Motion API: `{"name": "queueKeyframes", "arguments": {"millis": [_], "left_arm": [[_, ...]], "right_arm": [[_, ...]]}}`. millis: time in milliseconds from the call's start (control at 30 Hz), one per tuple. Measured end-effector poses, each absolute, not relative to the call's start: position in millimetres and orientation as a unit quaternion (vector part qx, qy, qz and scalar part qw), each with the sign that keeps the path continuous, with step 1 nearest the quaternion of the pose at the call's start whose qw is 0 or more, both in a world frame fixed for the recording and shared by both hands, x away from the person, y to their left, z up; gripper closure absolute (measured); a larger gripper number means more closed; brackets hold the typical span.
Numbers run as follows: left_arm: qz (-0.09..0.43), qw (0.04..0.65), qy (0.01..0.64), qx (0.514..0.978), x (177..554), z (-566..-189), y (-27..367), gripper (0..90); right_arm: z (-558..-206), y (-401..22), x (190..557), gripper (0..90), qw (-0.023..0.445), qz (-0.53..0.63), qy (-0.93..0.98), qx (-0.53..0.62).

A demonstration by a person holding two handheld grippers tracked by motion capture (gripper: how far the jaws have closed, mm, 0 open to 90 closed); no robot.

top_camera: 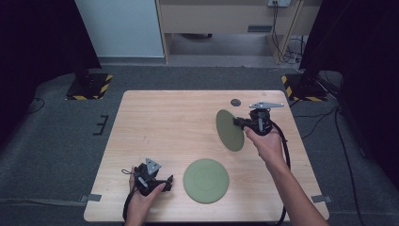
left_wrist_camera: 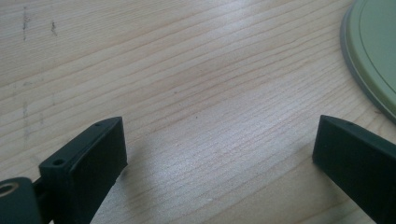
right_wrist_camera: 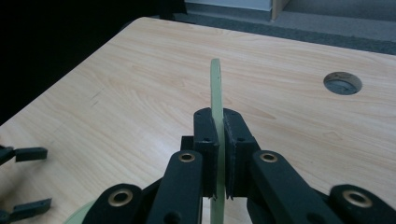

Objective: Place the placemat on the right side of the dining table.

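Green and held on edge, the lifted plate [top_camera: 229, 130] sits pinched by its rim in my right gripper [right_wrist_camera: 218, 154], jaws clamped tight on it. I judge a level wrist will seat it flat on the second plate [top_camera: 206, 181], below and nearer me. My left gripper [top_camera: 165, 181] rests wide open, empty, beside that plate.

Green plate [right_wrist_camera: 215, 88] edge-on in claw [right_wrist_camera: 220, 154]
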State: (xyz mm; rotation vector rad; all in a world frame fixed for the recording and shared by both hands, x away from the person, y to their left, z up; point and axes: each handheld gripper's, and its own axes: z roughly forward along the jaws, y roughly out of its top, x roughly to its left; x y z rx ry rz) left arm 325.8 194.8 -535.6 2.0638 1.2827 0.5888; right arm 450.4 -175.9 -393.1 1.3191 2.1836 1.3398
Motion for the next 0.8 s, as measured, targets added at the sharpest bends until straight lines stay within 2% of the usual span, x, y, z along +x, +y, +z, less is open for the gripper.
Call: {"name": "queueKeyframes", "arguments": {"millis": [800], "left_arm": [[0.214,0.314,0.497,0.78,327,-536,196,1.7]], "right_arm": [[-398,-189,477,85.8,0.177,0.447,0.717,0.504]]}}
